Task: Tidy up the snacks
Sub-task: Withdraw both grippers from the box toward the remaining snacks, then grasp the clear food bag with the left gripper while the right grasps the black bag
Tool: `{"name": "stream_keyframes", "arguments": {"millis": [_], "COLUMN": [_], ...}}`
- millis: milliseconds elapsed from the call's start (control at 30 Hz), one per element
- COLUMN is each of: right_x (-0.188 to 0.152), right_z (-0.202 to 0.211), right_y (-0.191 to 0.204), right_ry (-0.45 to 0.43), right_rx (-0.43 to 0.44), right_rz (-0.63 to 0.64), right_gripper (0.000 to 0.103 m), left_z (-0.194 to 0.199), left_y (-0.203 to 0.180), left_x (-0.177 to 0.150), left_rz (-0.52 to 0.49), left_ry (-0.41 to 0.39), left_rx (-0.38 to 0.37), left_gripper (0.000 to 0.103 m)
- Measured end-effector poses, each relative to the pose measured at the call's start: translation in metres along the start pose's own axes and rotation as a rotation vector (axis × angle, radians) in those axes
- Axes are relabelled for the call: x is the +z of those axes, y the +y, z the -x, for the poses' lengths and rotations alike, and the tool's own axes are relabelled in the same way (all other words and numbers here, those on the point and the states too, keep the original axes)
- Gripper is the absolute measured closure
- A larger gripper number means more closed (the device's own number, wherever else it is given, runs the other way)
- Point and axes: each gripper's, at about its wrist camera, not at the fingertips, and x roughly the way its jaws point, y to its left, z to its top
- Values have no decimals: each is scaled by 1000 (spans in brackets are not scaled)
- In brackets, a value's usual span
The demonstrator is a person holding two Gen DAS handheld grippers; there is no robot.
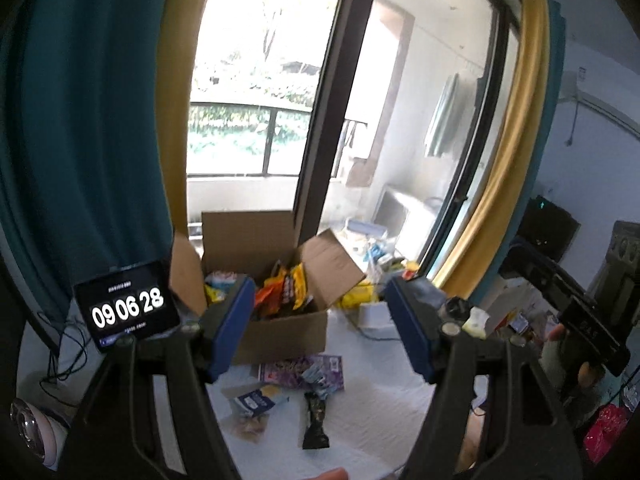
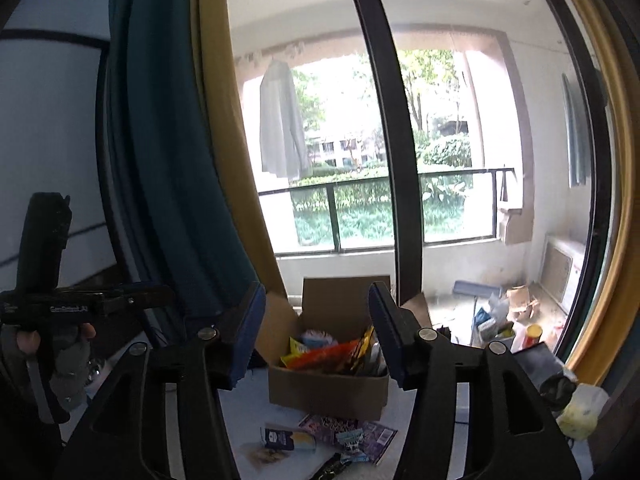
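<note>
Ahead, both empty grippers, left gripper (image 1: 320, 328) and right gripper (image 2: 316, 336), hang spread above a white desk (image 1: 380, 408), facing an open-flapped snack box (image 1: 280, 332), a dark wrapper (image 1: 316, 420) lengthwise toward it.

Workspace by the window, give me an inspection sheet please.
Surface: white table.
Job's things: open box holding snack packets; purple packet, blue packet and dark bar lie loose in front of it.
Clutter: clock left of box; yellow bag right of it.
Tongs: left tongs and right tongs both open, nothing between them, above the table.
Cables: black cable by clock.
Surroundings: teal curtain, glass door, balcony beyond.
</note>
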Motion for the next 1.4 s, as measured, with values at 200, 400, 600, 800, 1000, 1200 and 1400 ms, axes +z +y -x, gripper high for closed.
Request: {"name": "stream_keyframes", "arguments": {"millis": [200, 400, 600, 800, 1000, 1200, 1400], "right_x": [-12, -81, -160, -236, -300, -350, -379], "right_z": [6, -28, -74, -122, -164, -203, -220], "right_y": [-15, -34, -47, -50, -44, -39, -29], "right_ry": [18, 151, 330, 500, 643, 764, 840], "right_rx": [-10, -35, -38, -23, -11, 7, 17], "right_rz": [-23, -42, -66, -121, -159, -232, -262], "right_gripper": [44, 44, 44, 44, 44, 44, 44], "left_z": [-17, -60, -119, -164, -211, -246, -251], "left_y": [8, 43, 81, 103, 121, 134, 130], "left_x": [-28, -86, -155, -217, -281, -319, -323], "left_rz": [6, 44, 75, 94, 91, 93, 96], "left_ry": [53, 149, 300, 392, 503, 592, 597], "left_rx": [-30, 29, 89, 132, 193, 202, 158], "left_gripper": [33, 33, 33, 33, 33, 33, 33]}}
